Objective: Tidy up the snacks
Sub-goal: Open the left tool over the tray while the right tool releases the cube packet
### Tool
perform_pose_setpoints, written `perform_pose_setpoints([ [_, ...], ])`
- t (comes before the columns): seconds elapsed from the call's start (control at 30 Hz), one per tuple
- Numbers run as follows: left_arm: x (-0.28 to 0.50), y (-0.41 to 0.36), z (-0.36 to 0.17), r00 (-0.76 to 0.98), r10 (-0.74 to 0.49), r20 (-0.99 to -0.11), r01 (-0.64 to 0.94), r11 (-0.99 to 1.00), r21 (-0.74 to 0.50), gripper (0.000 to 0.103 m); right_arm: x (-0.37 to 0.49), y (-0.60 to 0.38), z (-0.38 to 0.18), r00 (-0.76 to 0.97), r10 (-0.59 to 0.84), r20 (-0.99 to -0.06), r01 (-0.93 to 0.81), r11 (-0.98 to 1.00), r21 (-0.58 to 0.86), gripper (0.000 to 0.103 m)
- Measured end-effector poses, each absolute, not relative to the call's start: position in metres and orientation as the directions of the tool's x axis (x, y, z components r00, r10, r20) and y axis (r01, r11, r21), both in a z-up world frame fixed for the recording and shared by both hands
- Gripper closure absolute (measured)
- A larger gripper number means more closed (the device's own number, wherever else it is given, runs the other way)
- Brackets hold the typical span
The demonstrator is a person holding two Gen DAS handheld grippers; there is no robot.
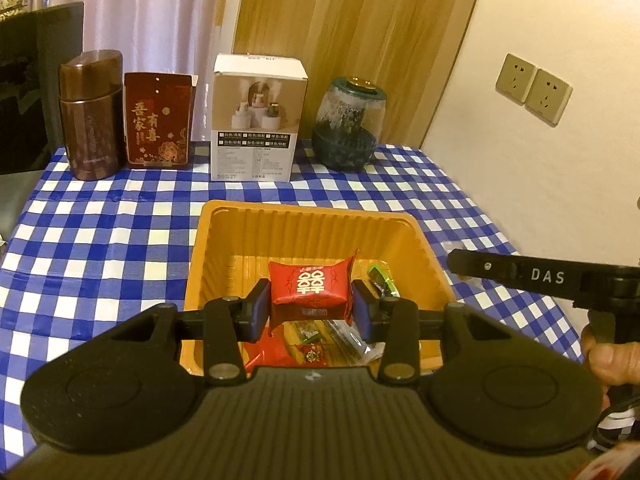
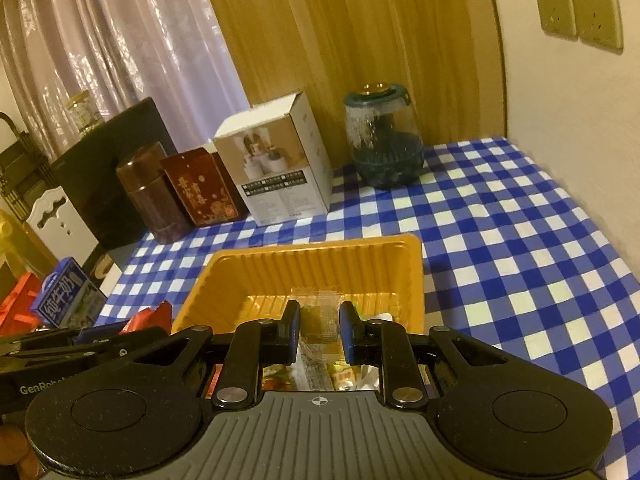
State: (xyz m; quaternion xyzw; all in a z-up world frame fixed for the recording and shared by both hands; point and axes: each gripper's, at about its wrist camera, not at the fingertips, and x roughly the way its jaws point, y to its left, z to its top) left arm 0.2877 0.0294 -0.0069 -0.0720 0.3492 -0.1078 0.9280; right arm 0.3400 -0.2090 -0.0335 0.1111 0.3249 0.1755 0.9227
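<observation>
An orange plastic tray sits on the blue-and-white checked tablecloth, with several small wrapped snacks and a green wrapper inside it. My left gripper is shut on a red pillow-shaped snack packet and holds it above the tray's inside. My right gripper is shut on a clear-wrapped brownish snack over the near part of the same tray. In the left wrist view the right gripper's black finger reaches in from the right, with a hand behind it.
Along the table's back edge stand a brown canister, a red gift box, a white carton and a glass jar with a dark base. The wall with sockets closes off the right. A blue milk carton lies off the left.
</observation>
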Motion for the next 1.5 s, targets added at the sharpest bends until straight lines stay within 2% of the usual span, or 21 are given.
perform_pose_setpoints([
  [0.33, 0.308, 0.023, -0.025, 0.716, -0.244, -0.654, 0.152, 0.969, -0.196, 0.064, 0.361, -0.206, -0.057, 0.696, 0.402, -0.595, -0.224, 0.909, 0.352, 0.082],
  [0.43, 0.314, 0.022, -0.031, 0.711, -0.250, -0.658, 0.149, 0.967, -0.206, 0.060, 0.364, -0.205, -0.062, 0.692, 0.400, -0.601, -0.217, 0.909, 0.355, 0.082],
  [0.5, 0.317, 0.021, -0.036, 0.701, -0.251, -0.668, 0.146, 0.967, -0.210, 0.053, 0.365, -0.206, -0.064, 0.688, 0.400, -0.605, -0.213, 0.909, 0.359, 0.082],
  [0.87, 0.308, 0.030, -0.034, 0.715, -0.222, -0.662, 0.120, 0.973, -0.196, 0.049, 0.369, -0.207, -0.067, 0.687, 0.421, -0.592, -0.213, 0.896, 0.390, 0.081],
  [0.93, 0.304, 0.032, -0.033, 0.719, -0.217, -0.660, 0.118, 0.974, -0.193, 0.049, 0.373, -0.208, -0.068, 0.684, 0.444, -0.579, -0.211, 0.880, 0.425, 0.068],
  [0.97, 0.302, 0.033, -0.032, 0.722, -0.214, -0.658, 0.115, 0.975, -0.191, 0.049, 0.372, -0.211, -0.068, 0.690, 0.446, -0.570, -0.199, 0.874, 0.442, 0.046],
  [1.0, 0.298, 0.033, -0.031, 0.724, -0.213, -0.656, 0.115, 0.975, -0.189, 0.049, 0.370, -0.214, -0.067, 0.704, 0.446, -0.553, -0.190, 0.868, 0.459, 0.039],
  [1.13, 0.281, 0.036, -0.030, 0.737, -0.189, -0.648, 0.107, 0.981, -0.164, 0.047, 0.360, -0.223, -0.060, 0.725, 0.440, -0.530, -0.182, 0.864, 0.469, 0.039],
  [1.5, 0.204, 0.049, -0.033, 0.739, -0.150, -0.657, 0.024, 0.980, -0.197, 0.046, 0.288, -0.239, -0.061, 0.724, 0.406, -0.558, -0.128, 0.873, 0.470, 0.039],
])
